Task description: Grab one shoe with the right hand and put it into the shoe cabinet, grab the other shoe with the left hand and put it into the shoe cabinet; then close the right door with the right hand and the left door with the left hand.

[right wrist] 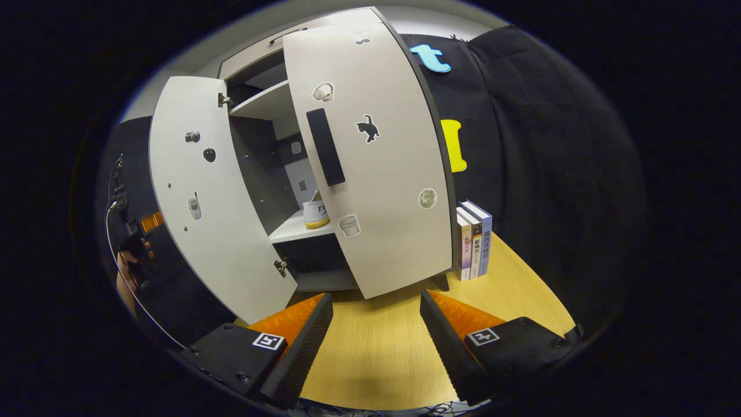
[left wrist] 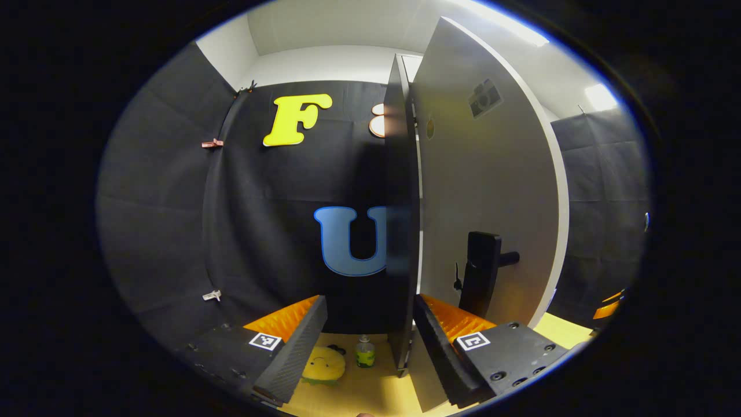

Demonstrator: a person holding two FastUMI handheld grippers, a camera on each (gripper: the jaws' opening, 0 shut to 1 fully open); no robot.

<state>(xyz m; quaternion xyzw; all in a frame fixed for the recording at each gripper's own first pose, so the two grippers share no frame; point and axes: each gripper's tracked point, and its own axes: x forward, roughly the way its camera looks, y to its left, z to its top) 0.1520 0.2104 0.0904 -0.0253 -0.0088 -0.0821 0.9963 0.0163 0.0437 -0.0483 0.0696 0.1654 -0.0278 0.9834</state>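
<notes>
between the fingers of the left gripper (left wrist: 370,341) stands the thin edge of the left door (left wrist: 400,231). the jaws are wide apart and hold nothing; the door edge sits close by the right finger, and i cannot tell if they touch. the door has a dark handle (left wrist: 480,272). down past the fingers, on the tabletop (left wrist: 370,394), lie a yellow soft toy (left wrist: 324,365) and a small green bottle (left wrist: 365,352).

the right gripper (right wrist: 376,324) is open too, with bare tabletop between its fingers. just past it is the shoe cabinet (right wrist: 301,174) with both doors part open. the right door (right wrist: 376,174) has stickers and a dark handle. one shoe (right wrist: 316,214) sits on a shelf (right wrist: 295,229) inside. three books (right wrist: 474,240) stand by the cabinet's right side, near the tabletop's back edge.
</notes>
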